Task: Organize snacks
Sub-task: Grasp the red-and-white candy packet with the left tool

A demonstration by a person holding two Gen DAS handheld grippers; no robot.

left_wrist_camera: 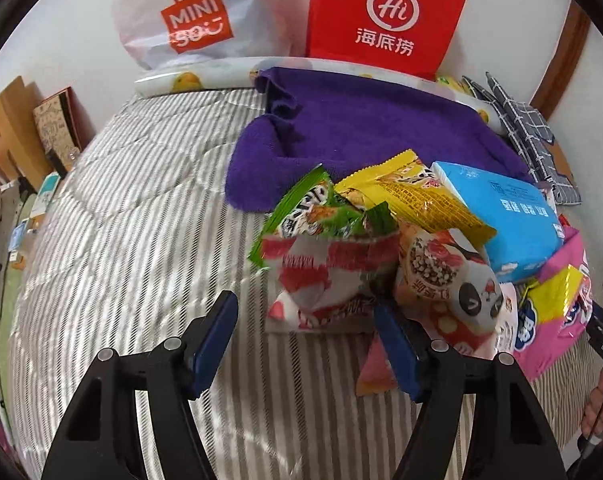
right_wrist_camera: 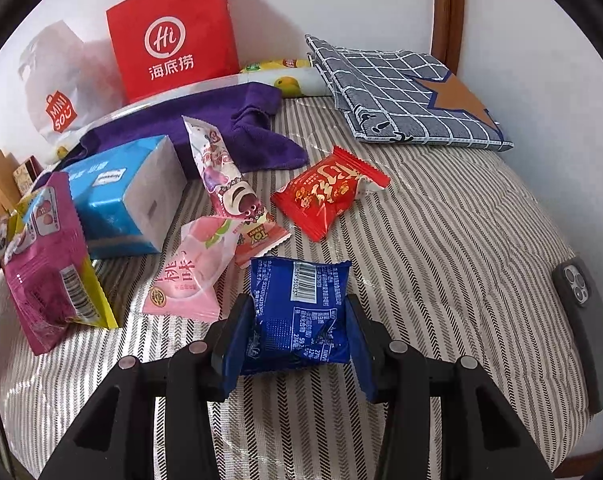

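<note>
My right gripper (right_wrist_camera: 299,334) pinching blue snack packet (right_wrist_camera: 299,312) by side edges, barcode up, ready to lift off bed (right_wrist_camera: 441,260). My left gripper (left_wrist_camera: 305,340) spread, nothing between; red-white snack bag (left_wrist_camera: 325,280) just ahead, likely next pick.

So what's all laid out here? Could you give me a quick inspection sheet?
Surface: grey striped quilt on a bed.
Job's things: blue foil snack packet; red candy wrapper; pink peach pouch; red-white snack bag.
Clutter: purple towel, blue tissue pack, dark phone.
Grippers: right hand-held gripper shut on the blue packet; left hand-held gripper open.
Cables: nothing seen.
Surroundings: red paper bag, white wall.
</note>
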